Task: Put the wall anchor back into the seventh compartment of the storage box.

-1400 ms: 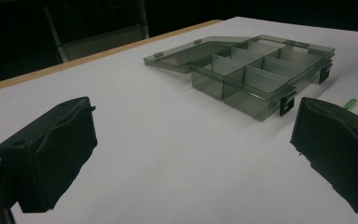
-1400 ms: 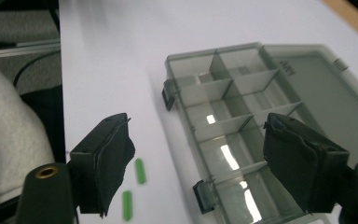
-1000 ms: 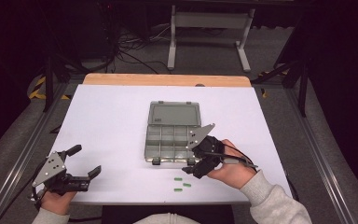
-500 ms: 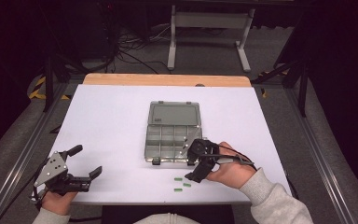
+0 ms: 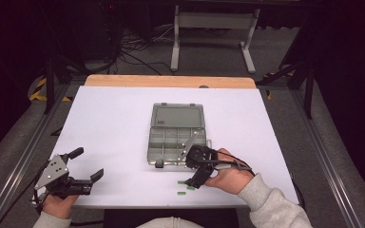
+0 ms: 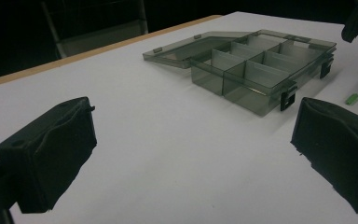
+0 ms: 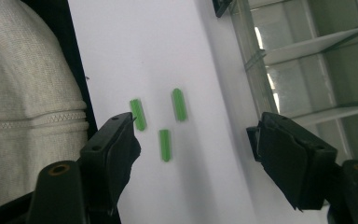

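So I've got three little green pegs lying loose on the white counter, just in front of the open compartment box. My right gripper hangs over them, jaws spread but just been closing, nothing pinched. Left gripper sits well apart, jaws wide.

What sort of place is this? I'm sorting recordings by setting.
Probably a lab or recording workspace, not a home: a white-topped table in a dark room, loose black cables on the floor, and a metal stand behind.
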`<action>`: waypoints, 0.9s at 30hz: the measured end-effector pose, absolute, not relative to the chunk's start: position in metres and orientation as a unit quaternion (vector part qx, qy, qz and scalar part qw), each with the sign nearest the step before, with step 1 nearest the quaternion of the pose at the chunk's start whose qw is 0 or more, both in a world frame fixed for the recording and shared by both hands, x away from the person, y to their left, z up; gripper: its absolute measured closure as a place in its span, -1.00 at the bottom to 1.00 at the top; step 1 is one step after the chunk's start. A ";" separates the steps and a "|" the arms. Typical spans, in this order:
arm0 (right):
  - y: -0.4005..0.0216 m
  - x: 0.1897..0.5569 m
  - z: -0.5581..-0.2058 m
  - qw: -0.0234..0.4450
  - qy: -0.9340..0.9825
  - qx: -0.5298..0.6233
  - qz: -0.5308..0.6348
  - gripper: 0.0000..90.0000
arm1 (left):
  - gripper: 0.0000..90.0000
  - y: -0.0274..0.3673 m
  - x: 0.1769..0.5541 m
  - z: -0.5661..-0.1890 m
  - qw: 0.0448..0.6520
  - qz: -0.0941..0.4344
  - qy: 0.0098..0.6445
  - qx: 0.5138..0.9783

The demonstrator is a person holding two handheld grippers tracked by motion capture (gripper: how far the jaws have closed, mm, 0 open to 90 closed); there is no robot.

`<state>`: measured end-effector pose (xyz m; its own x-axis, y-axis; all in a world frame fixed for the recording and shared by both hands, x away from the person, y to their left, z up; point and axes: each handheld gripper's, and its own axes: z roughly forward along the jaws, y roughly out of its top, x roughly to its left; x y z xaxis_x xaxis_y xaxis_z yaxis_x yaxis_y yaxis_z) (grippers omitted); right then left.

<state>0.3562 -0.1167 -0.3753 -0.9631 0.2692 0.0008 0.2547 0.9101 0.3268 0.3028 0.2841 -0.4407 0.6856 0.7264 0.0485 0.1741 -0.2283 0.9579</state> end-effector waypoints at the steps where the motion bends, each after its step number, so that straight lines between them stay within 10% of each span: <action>1: -0.115 0.356 -0.377 0.018 0.977 0.134 0.165 -0.37 | -0.99 0.284 0.303 -0.441 0.542 0.255 0.304 0.741; 27: -0.087 0.358 -0.413 -0.012 0.980 0.117 0.162 -0.28 | -0.99 0.282 0.302 -0.442 0.542 0.252 0.301 0.743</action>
